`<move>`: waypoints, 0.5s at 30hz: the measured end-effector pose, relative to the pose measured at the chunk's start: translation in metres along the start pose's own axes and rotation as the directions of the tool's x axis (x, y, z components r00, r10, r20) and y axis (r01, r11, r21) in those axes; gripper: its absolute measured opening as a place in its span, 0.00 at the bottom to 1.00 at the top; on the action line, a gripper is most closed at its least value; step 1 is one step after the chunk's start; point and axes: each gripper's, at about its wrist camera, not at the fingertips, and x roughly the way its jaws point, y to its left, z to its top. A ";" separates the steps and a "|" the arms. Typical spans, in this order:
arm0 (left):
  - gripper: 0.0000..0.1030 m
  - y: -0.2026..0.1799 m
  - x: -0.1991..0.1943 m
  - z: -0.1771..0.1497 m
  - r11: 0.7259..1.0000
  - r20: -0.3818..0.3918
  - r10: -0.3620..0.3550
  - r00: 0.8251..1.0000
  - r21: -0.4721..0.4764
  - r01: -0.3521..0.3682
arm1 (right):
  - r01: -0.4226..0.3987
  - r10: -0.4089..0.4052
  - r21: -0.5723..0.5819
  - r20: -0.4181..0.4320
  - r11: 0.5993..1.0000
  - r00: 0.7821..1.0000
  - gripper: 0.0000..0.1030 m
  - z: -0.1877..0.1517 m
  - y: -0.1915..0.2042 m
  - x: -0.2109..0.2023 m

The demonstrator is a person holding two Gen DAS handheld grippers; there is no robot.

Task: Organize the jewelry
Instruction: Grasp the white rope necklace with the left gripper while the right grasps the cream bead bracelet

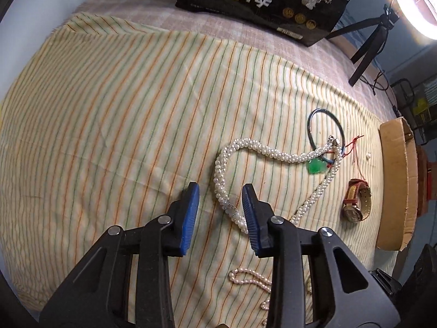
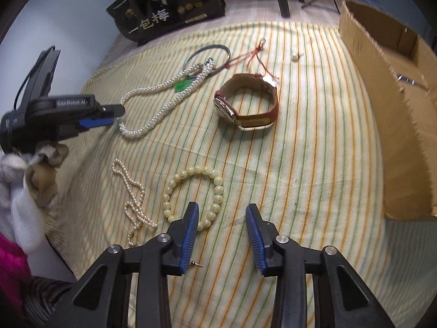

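While both grippers hover over the striped cloth (image 1: 123, 95), neither grips anything. Left gripper (image 1: 221, 199) straddles the pearl necklace (image 1: 226, 164), part-open. Right gripper (image 2: 221, 218), part-open, stands beside the bead bracelet (image 2: 218, 188).

Left gripper (image 1: 221, 196) and right gripper (image 2: 221, 217) both point steeply downward, jaws parted with nothing between the blue pads. A gloved hand (image 2: 41, 164) holds the left gripper's body.

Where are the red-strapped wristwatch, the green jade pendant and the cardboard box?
Red-strapped wristwatch (image 2: 228, 109): right wrist view, on its metal case.
Green jade pendant (image 1: 316, 167): left wrist view, on the stone's middle.
Cardboard box (image 2: 382, 114): right wrist view, on its near outer wall.
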 end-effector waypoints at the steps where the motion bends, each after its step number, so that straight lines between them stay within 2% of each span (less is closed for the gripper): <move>1: 0.32 -0.001 0.002 0.000 1.000 -0.001 0.004 1.000 0.003 -0.004 | -0.012 0.012 0.016 -0.004 1.000 1.000 0.33 0.002 -0.003 0.002; 6: 0.32 -0.002 0.008 0.003 1.000 -0.011 0.006 1.000 -0.002 -0.006 | -0.012 0.012 0.031 -0.004 0.999 1.000 0.29 0.007 -0.004 0.007; 12: 0.32 -0.004 0.011 0.004 1.000 -0.014 0.012 1.000 0.011 -0.012 | 0.041 -0.041 -0.028 -0.001 0.999 0.999 0.27 0.011 0.008 0.013; 15: 0.26 -0.006 0.010 0.002 0.999 0.003 0.034 0.999 0.021 -0.034 | 0.081 -0.081 -0.065 0.005 0.995 0.997 0.25 0.010 0.016 0.016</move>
